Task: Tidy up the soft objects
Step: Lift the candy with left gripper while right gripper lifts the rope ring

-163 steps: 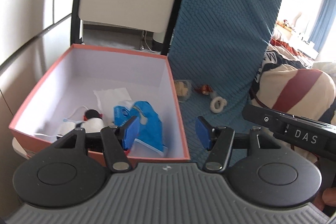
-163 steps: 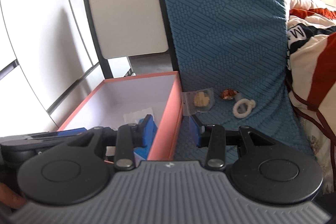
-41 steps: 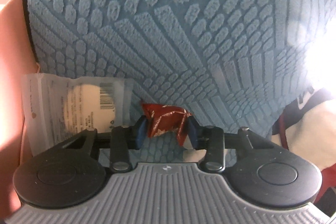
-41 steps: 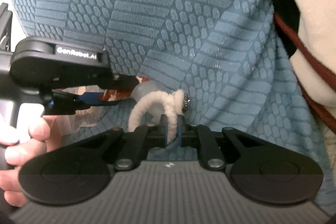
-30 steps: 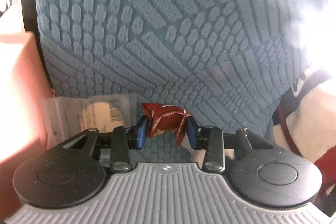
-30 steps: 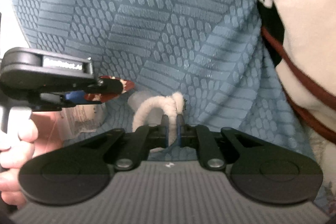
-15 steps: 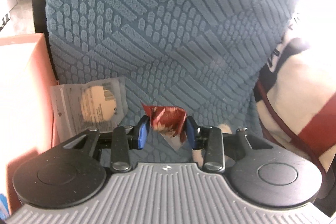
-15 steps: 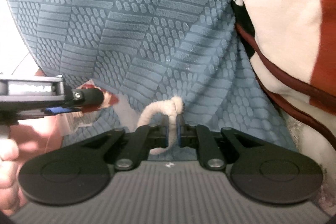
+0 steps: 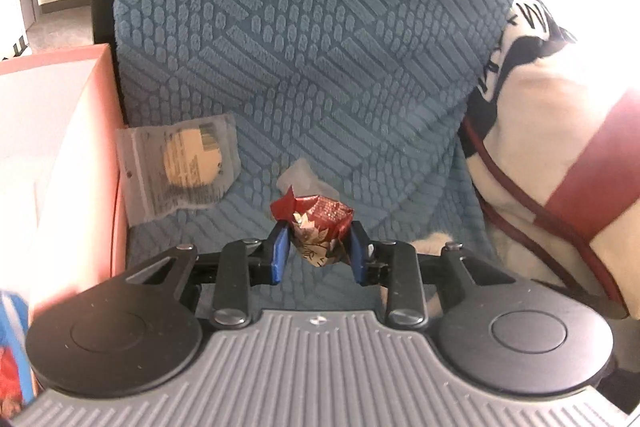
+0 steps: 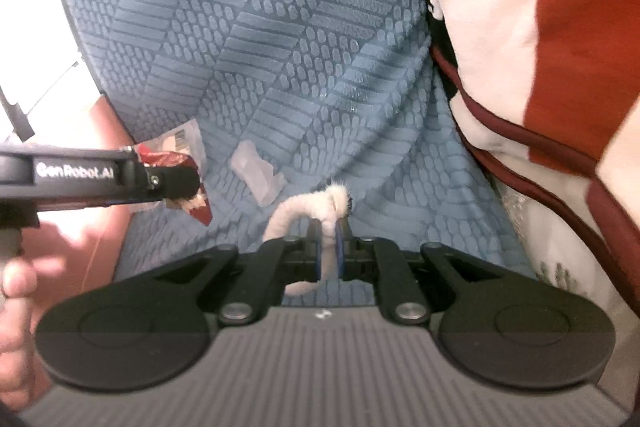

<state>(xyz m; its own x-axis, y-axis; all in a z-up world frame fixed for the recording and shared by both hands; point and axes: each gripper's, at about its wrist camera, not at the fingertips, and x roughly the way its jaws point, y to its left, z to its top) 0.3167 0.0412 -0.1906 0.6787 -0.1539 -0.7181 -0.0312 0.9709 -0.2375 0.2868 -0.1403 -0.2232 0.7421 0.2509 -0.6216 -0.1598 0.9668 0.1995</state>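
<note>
Left tool: jaws closing on one red crinkled wrapper, pads touching it, held above blue blanket. Right tool: pressed together on one white fuzzy ring. Pink box left of left tool, nearer to it; likely drop target. On blanket: one clear packet against box wall, one clear scrap beyond ring.

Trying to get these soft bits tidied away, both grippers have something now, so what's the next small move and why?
Probably carry both loads left toward the pink box and release over it. The left gripper has the red wrapper between its closing jaws, lifted off the blue blanket; the right gripper is shut on the white fuzzy ring. The box stands open beside them.
</note>
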